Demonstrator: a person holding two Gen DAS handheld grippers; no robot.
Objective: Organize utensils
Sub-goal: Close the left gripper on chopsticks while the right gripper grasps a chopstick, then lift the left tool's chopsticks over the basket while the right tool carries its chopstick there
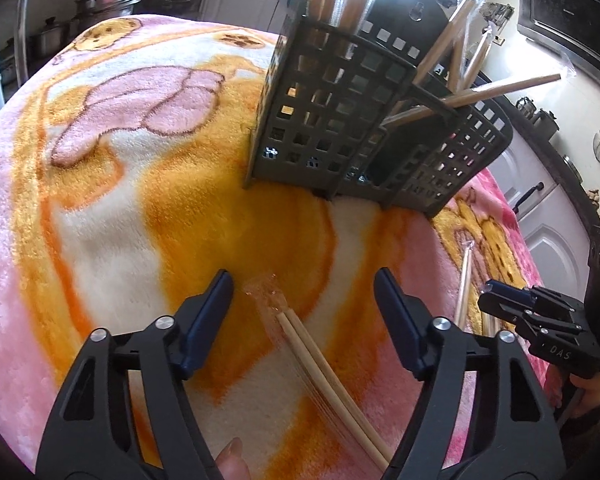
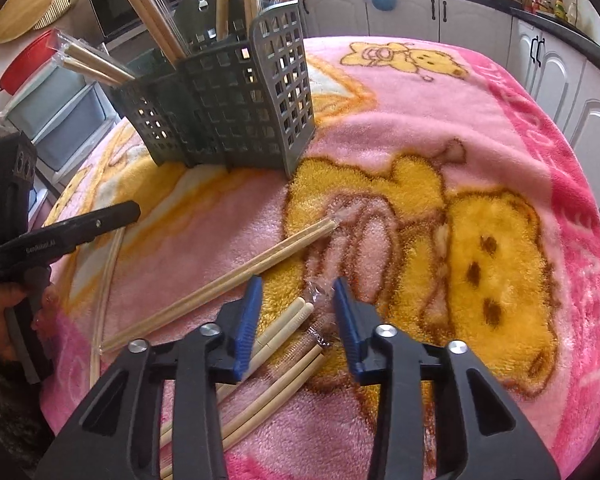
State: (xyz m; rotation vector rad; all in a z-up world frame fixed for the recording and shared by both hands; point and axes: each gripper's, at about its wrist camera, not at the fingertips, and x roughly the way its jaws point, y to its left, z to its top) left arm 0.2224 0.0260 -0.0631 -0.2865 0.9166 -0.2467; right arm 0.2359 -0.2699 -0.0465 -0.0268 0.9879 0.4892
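I judge this partly done: several wrapped chopstick pairs stand in the grey caddy (image 1: 360, 120) ahead, others lie loose on the blanket (image 2: 440, 128). My left gripper (image 1: 304, 312) gapes wide and empty astride one pair (image 1: 324, 368), whose long axis runs back toward me and rightward. My right gripper (image 2: 298, 312), moderately open and empty, hovers over two pairs (image 2: 284, 356) angled up-right.

I see a pink, orange and cream blanket (image 2: 440, 128) printed with yellow bears, a dark grey grid-holed caddy (image 2: 236, 116), pale tan chopsticks (image 2: 220, 280) and blue-padded black grippers (image 2: 296, 304).
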